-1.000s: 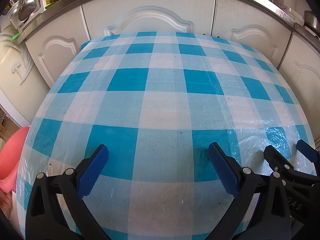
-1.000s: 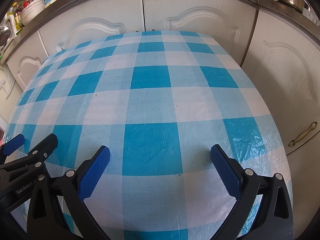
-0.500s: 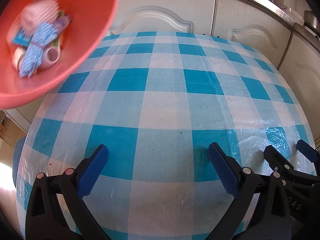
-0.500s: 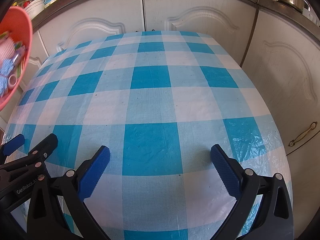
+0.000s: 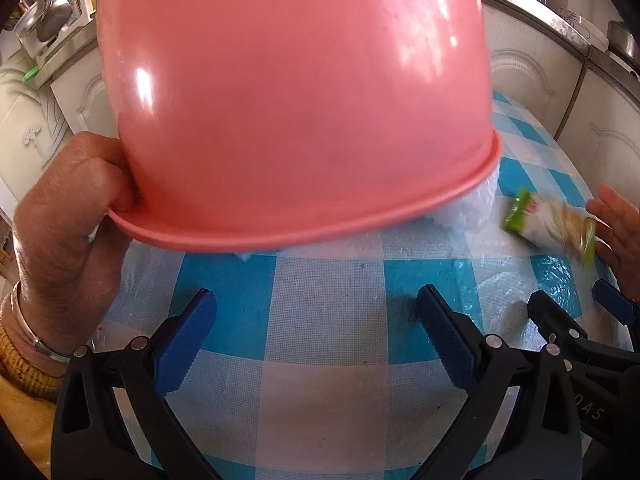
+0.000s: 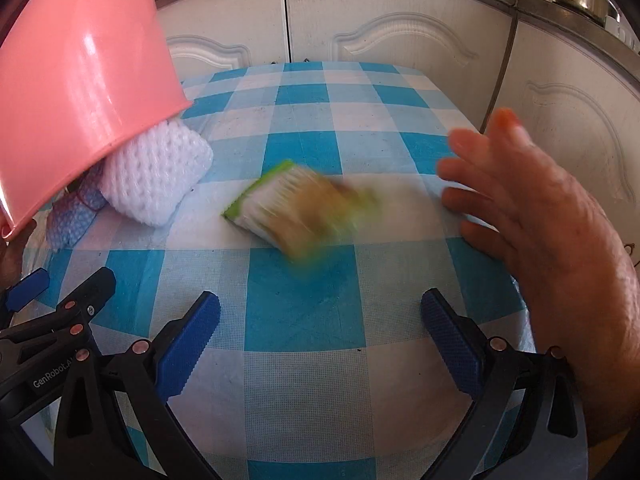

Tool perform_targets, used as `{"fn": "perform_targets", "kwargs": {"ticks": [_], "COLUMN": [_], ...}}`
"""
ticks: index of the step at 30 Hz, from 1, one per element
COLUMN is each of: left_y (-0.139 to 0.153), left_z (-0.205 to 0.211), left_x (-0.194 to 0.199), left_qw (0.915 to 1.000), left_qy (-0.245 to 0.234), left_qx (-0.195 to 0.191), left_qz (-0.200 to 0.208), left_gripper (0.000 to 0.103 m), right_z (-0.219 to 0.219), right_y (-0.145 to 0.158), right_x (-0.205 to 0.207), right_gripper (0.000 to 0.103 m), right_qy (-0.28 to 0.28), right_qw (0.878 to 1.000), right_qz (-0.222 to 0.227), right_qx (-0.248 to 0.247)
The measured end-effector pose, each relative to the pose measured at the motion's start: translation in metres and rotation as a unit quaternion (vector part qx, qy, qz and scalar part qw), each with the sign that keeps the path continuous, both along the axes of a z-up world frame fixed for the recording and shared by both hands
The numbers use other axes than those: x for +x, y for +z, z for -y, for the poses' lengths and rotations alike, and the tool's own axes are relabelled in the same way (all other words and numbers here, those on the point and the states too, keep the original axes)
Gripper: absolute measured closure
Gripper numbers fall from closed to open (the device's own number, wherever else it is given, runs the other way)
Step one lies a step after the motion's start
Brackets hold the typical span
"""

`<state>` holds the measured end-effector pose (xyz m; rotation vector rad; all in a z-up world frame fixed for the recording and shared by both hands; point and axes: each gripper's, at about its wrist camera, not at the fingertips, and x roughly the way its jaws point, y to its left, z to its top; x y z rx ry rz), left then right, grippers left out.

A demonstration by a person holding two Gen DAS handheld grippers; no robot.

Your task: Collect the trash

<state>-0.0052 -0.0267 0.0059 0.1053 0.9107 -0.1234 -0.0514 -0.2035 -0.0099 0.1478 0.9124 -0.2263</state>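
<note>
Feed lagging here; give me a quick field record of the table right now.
surface: checked tablecloth
basin: pink, upturned, tipped by a hand
spilled: white foam net, blue net, blurred green wrapper
other hand: open, beside the wrapper
left gripper: open, empty
right gripper: open, empty

Both views were bright with daylight, which left white glare spots on the pink bowl (image 5: 296, 92) above the left tongs (image 5: 316, 332) and a sheen on the checked tablecloth (image 6: 304, 392). The green-edged packet (image 6: 300, 208) beyond the right tongs (image 6: 320, 332) and the bare hand (image 6: 532, 216) beside it were smeared by motion blur. The fisheye lens bent the cabinet doors (image 6: 400, 40) at the edges, with dark corners.
</note>
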Motion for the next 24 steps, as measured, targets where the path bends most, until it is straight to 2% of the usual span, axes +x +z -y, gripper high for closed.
{"fn": "perform_targets", "kwargs": {"ticks": [24], "left_y": [-0.0014], "left_z": [-0.0013], "left_x": [0.0017], "left_qw": [1.0], "left_qy": [0.0], "left_qx": [0.0], "left_qz": [0.001], "left_gripper": [0.003], "right_z": [0.0024], "right_y": [-0.0037], "right_x": [0.0021], "right_gripper": [0.004], "right_qy": [0.001], "right_qw": [1.0], "right_qz": [0.0], "right_qx": [0.0]}}
